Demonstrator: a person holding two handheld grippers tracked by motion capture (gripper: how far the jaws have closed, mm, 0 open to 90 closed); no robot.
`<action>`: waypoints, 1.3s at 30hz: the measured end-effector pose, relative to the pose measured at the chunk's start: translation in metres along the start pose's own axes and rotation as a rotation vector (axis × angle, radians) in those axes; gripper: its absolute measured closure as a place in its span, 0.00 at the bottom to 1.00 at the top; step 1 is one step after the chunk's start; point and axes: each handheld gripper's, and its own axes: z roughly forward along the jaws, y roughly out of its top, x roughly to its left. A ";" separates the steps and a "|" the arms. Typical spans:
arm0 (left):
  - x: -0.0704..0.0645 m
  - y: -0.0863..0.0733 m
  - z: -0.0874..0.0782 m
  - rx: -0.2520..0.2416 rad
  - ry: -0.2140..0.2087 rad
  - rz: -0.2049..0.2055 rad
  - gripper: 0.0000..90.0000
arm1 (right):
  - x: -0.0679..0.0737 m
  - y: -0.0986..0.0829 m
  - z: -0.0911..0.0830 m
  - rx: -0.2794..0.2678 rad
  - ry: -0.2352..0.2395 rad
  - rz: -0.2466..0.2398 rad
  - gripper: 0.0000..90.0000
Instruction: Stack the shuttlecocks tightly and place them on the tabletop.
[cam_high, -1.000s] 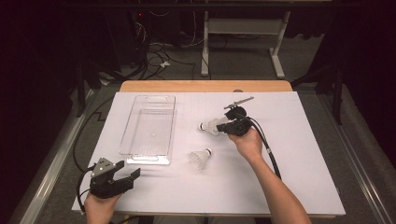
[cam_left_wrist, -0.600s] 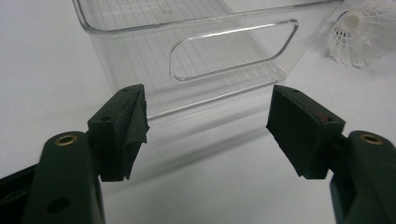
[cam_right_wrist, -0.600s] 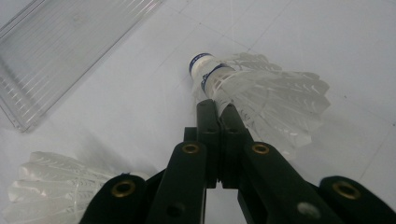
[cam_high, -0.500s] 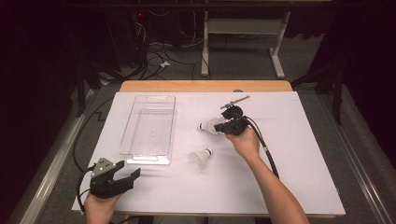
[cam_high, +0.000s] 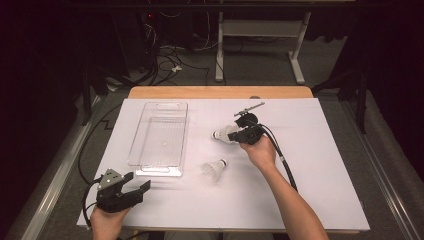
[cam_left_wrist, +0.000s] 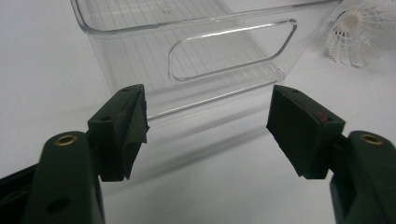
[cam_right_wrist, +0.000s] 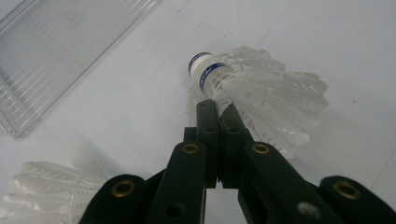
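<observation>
Barely shifted since earlier, right tongs (cam_right_wrist: 218, 105) pinched shut on a featherweight, crushable shuttlecock (cam_high: 226, 134) (best held near its cork) right of the clear bin (cam_high: 159, 137); left tongs (cam_left_wrist: 205, 123) agape, empty.

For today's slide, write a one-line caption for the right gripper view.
Right gripper shut on a feathered shuttlecock, clear tray beyond.

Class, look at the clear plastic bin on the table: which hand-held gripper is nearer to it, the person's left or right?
Left. The left hand-held gripper sits just off the clear plastic bin's near end; the right hand-held gripper is farther off to its side.
</observation>
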 end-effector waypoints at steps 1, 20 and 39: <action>0.000 0.000 0.000 0.000 0.000 0.000 0.33 | 0.000 0.000 0.000 0.001 0.000 0.002 1.00; 0.000 0.000 0.000 0.001 -0.002 -0.001 0.33 | -0.007 -0.003 0.007 0.019 -0.019 0.025 0.99; 0.000 0.000 0.000 0.002 -0.005 0.003 0.33 | -0.010 -0.005 0.005 0.016 -0.030 0.041 0.87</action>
